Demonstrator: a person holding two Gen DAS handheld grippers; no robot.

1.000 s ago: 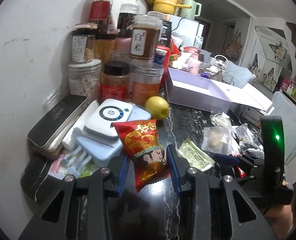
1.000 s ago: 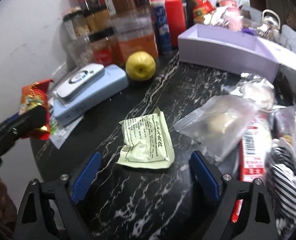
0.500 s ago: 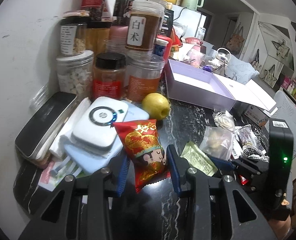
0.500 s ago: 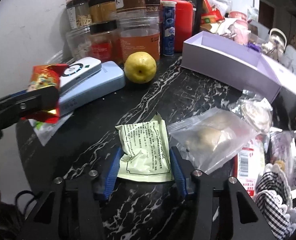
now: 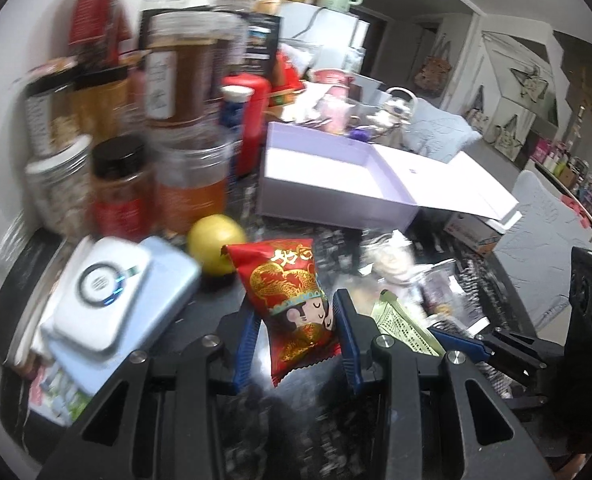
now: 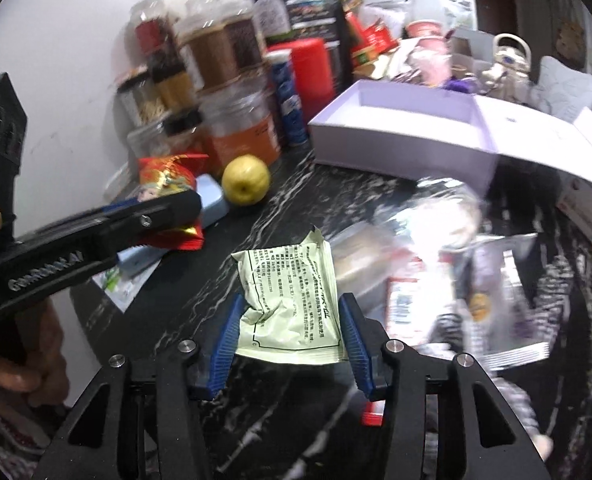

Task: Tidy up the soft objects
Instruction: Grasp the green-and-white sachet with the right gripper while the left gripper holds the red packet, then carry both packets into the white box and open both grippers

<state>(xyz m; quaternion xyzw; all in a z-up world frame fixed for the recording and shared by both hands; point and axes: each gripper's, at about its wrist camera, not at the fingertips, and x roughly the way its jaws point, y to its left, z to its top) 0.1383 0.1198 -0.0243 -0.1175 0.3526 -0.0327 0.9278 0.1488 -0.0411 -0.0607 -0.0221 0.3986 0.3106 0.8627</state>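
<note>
My left gripper (image 5: 296,316) is shut on a red snack packet (image 5: 292,300) printed with gold and a cartoon face, held above the dark marble counter. From the right wrist view that same red packet (image 6: 168,176) shows at the left, pinched in the left gripper's black arm. My right gripper (image 6: 290,320) is shut on a pale green sachet (image 6: 292,300) with printed text, lifted off the counter. The green sachet (image 5: 404,328) also shows beside the left gripper. An open lilac box (image 5: 336,176) stands behind.
Jars and bottles (image 5: 176,80) crowd the back left by the wall. A yellow fruit (image 6: 246,178) sits near a white device on a blue case (image 5: 108,300). Clear bags and a checked cloth (image 6: 476,280) lie at the right. A hand (image 6: 20,364) holds the left gripper.
The right gripper closed on the green sachet and lifted it off the counter. The left gripper, still holding the red packet, moved toward the lilac box.
</note>
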